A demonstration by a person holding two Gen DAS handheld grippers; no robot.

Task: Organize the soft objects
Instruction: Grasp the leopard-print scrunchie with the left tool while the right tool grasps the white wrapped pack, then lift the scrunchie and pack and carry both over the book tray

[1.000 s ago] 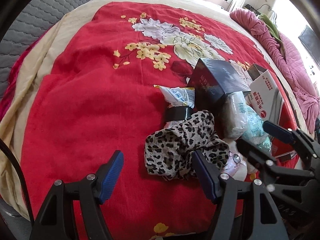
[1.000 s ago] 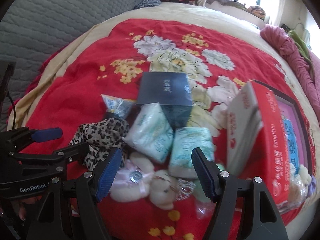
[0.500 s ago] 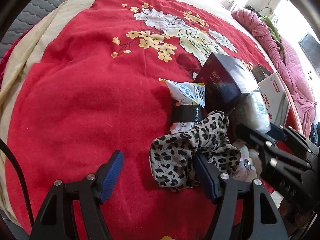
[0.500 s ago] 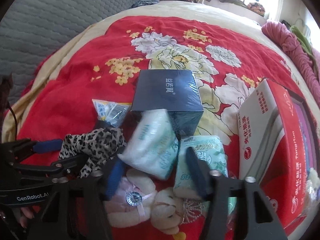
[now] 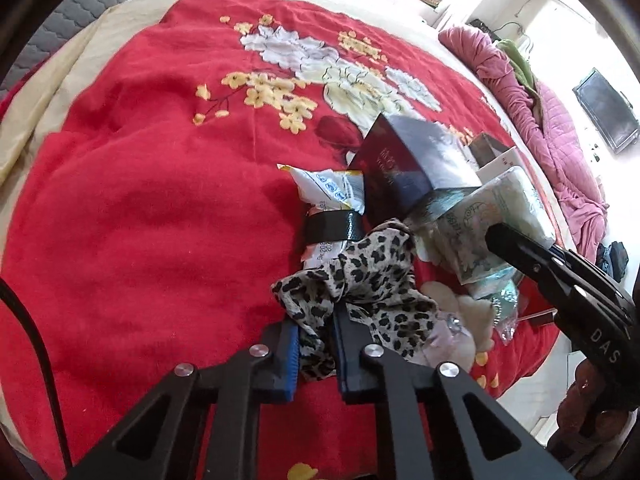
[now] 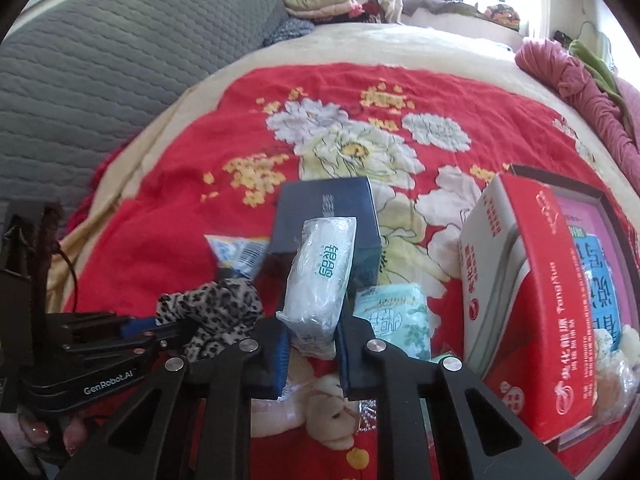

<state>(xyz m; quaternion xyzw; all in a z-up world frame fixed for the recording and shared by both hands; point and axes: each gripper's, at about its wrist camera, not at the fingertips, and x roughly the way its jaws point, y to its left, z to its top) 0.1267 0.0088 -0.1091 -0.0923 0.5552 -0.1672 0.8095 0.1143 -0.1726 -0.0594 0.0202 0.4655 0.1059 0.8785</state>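
Note:
My left gripper (image 5: 316, 344) is shut on a leopard-print cloth (image 5: 372, 280), pinching its near fold on the red blanket. The same cloth (image 6: 216, 312) shows at the left of the right wrist view. My right gripper (image 6: 312, 344) is shut on a white tissue pack (image 6: 320, 280) and holds it lifted above the pile. A second pale green tissue pack (image 6: 394, 316) lies just right of it. A cream plush toy (image 6: 320, 404) lies under the right fingers. In the left wrist view the right gripper's arm (image 5: 560, 272) reaches in over the tissue pack (image 5: 492, 216).
A dark blue box (image 6: 328, 212) stands behind the packs, with a snack packet (image 6: 236, 252) to its left. A red and white carton (image 6: 532, 292) lies at the right on a tray. The bed's grey headboard (image 6: 100, 80) is left; a pink quilt (image 5: 560, 136) is bundled right.
Both grippers went from open to shut. The left closed on the leopard cloth's near fold. The right closed on the white tissue pack and raised it off the pile.

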